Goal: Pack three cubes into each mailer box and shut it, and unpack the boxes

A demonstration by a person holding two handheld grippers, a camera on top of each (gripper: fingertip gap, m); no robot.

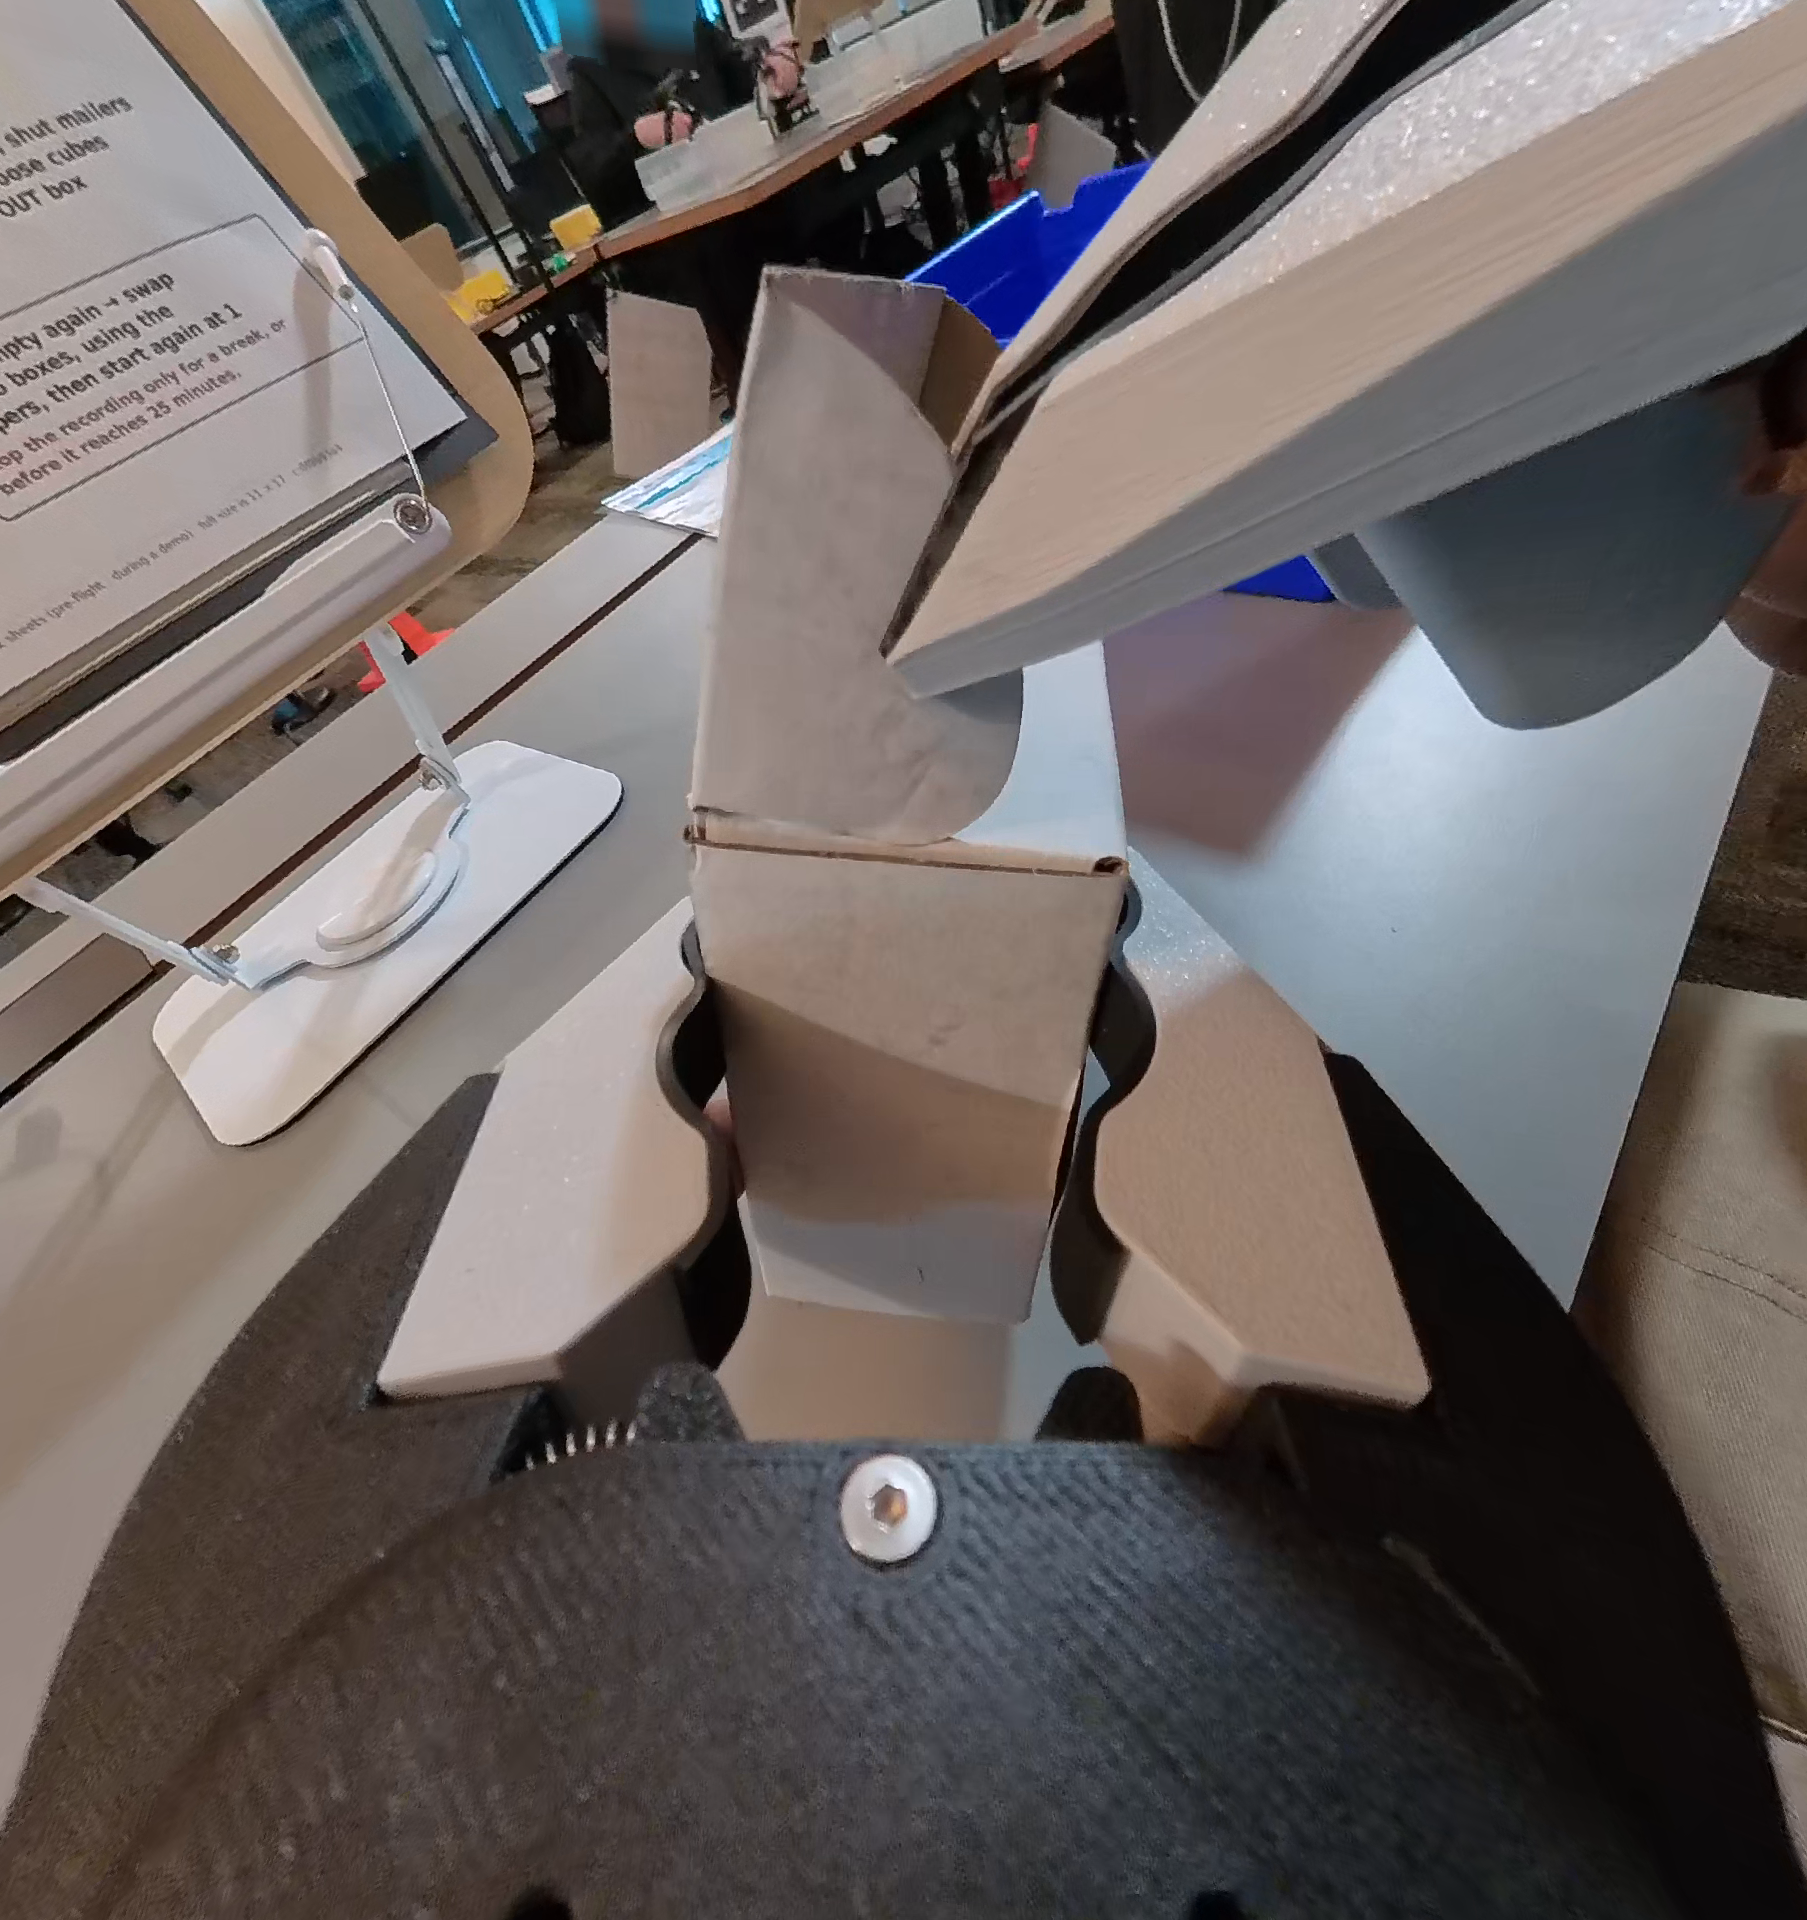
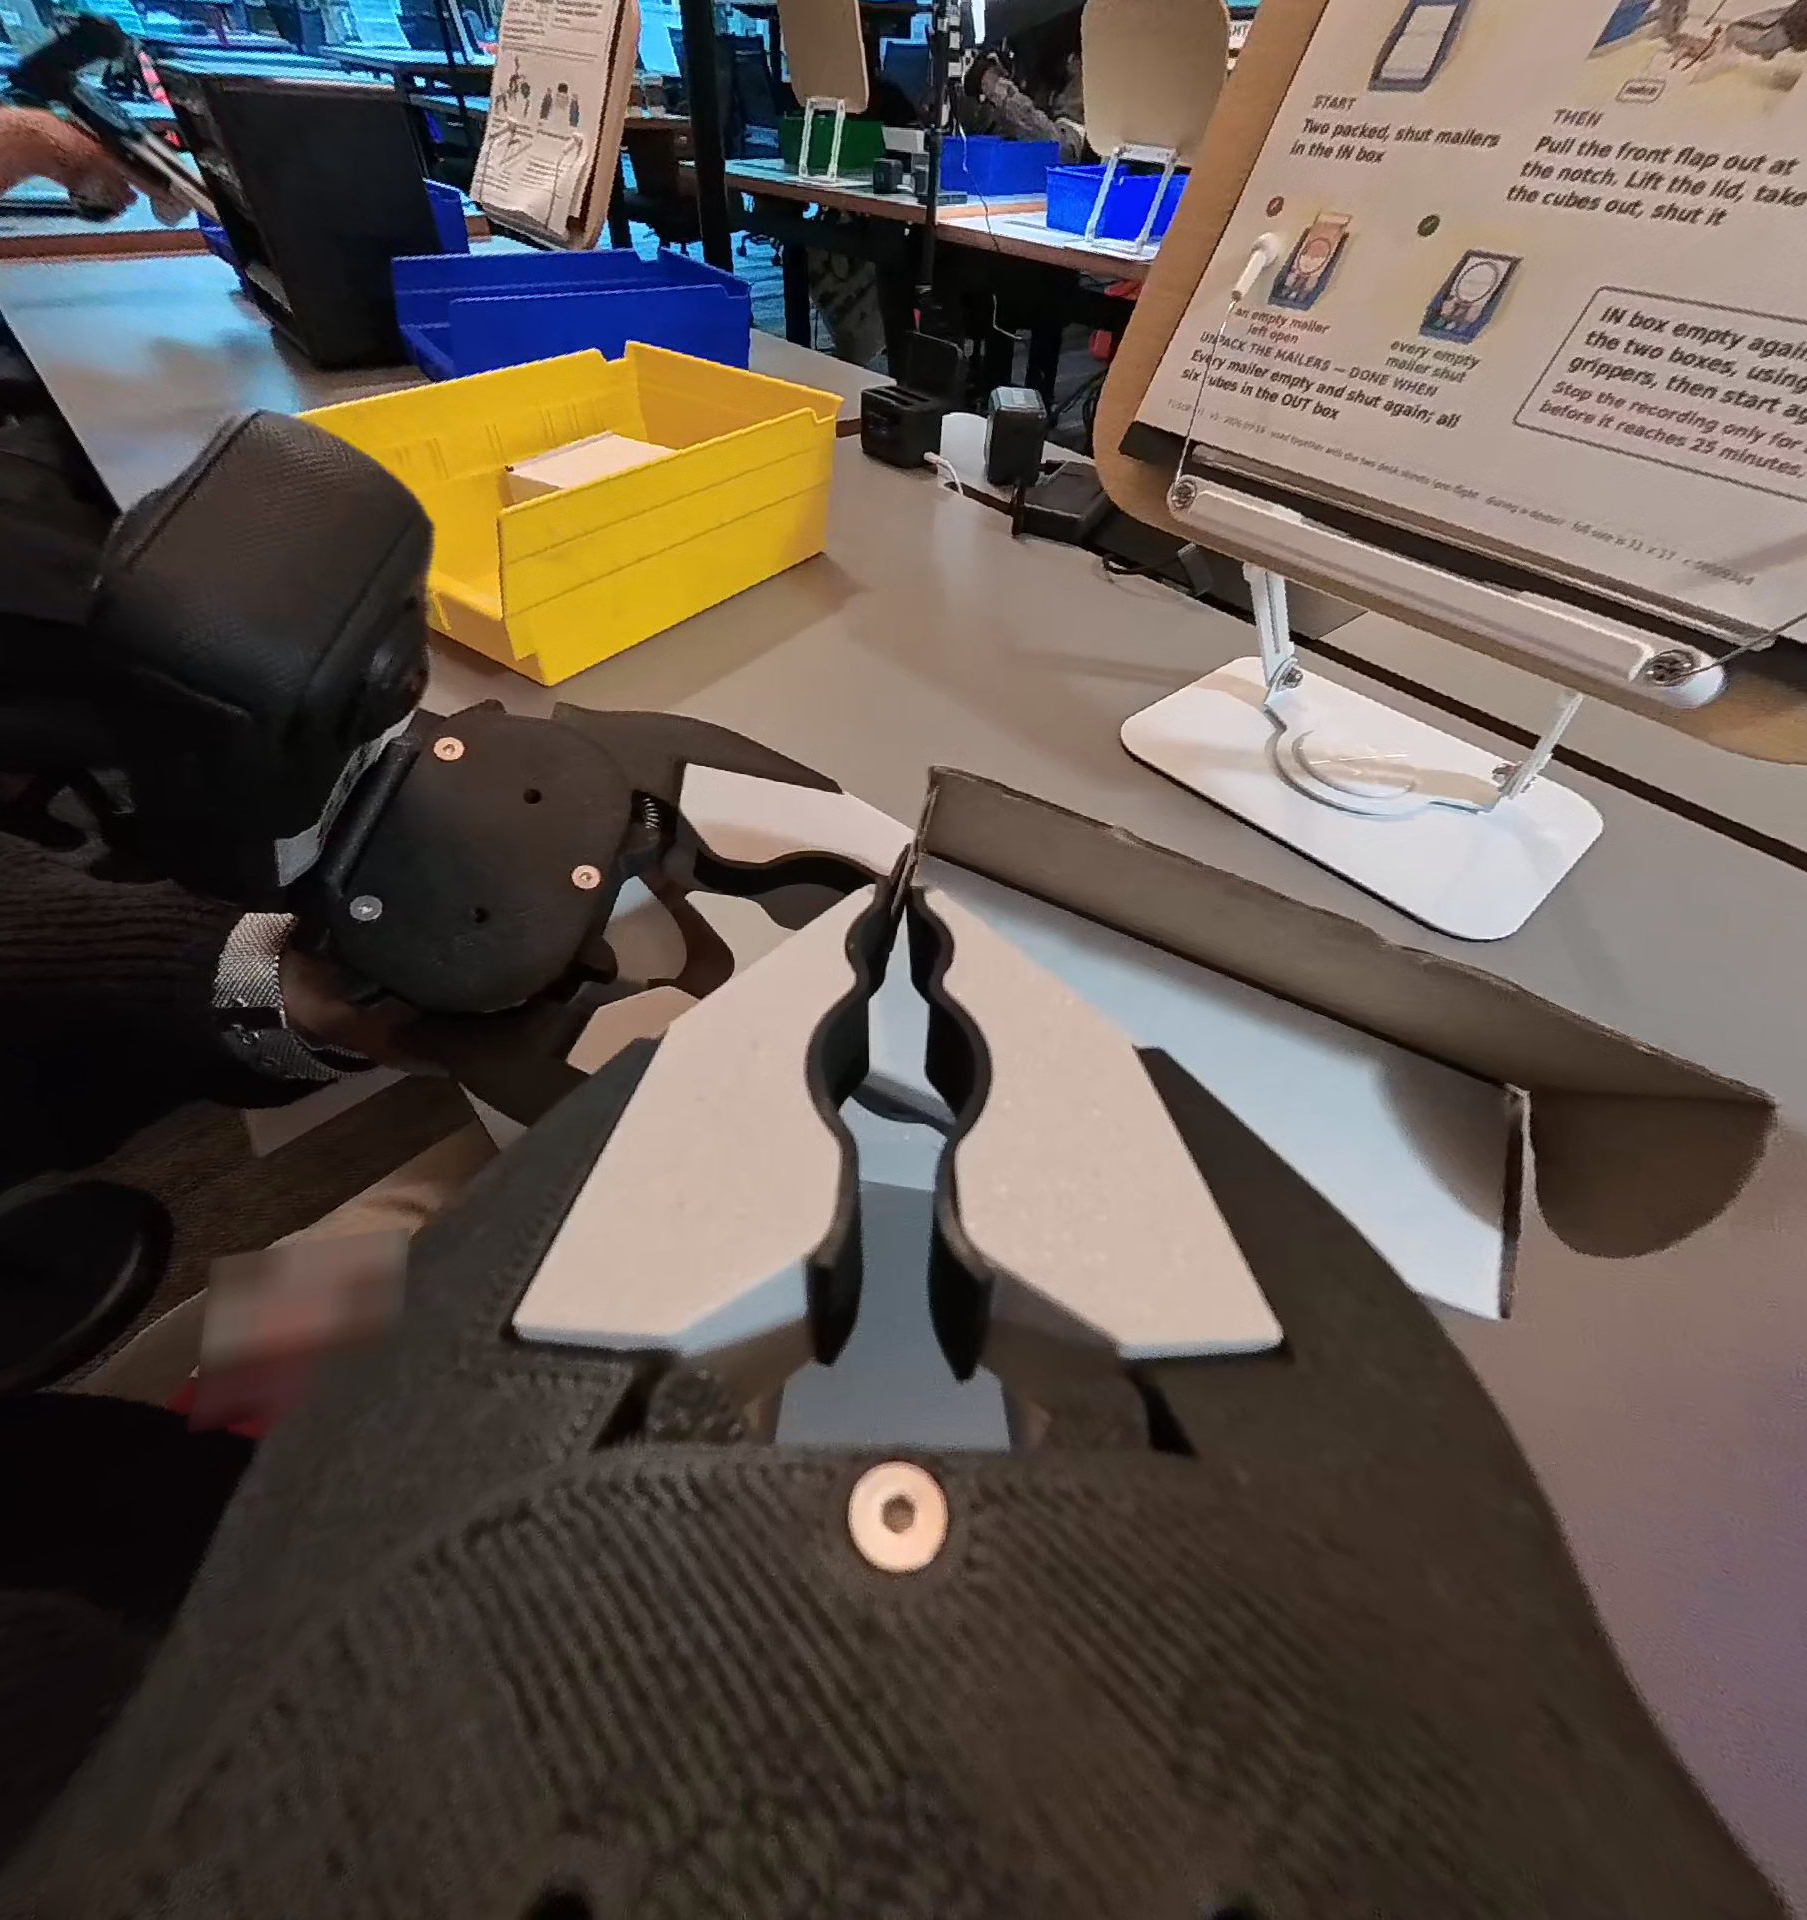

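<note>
My left gripper (image 1: pixel 904 1091), low in the frame's centre, clamps both sides of the white cardboard mailer box (image 1: pixel 909 1049). My right gripper (image 2: pixel 901 909) has its jaws nearly touching, pinching the edge of the box's raised lid flap (image 2: pixel 1325 966) at mid-frame. Beyond, upper left, a yellow plastic bin (image 2: pixel 608 561) holds a white block (image 2: pixel 587 462) on the grey table (image 2: pixel 982 644). At right stands a white sheet stand (image 2: pixel 1398 821).
</note>
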